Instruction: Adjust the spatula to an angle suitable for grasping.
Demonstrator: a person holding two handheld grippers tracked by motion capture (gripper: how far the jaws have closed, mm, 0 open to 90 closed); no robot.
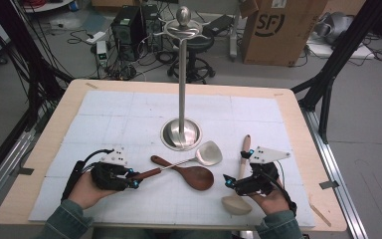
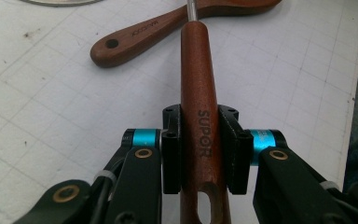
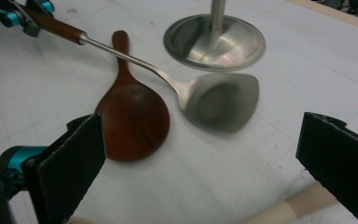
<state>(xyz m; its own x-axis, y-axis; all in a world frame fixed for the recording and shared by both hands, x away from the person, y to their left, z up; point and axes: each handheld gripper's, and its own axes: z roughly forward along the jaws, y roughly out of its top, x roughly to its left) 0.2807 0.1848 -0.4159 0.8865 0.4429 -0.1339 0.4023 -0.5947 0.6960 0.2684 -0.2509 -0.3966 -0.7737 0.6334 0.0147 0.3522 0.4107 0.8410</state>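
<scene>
Clamped in our left gripper, the spatula's wooden handle lay over the wooden spoon near the rack. Our right gripper gaped, holding nothing. We judged a level, steady lift best.

A wooden table with rounded corners fills the middle of the high view. A white gridded mat covers most of its top. On the mat, at the centre, stands a steel utensil stand on a round base. Below it lies a dark wooden rice paddle. At the lower right lies a pale wooden spoon.
</scene>
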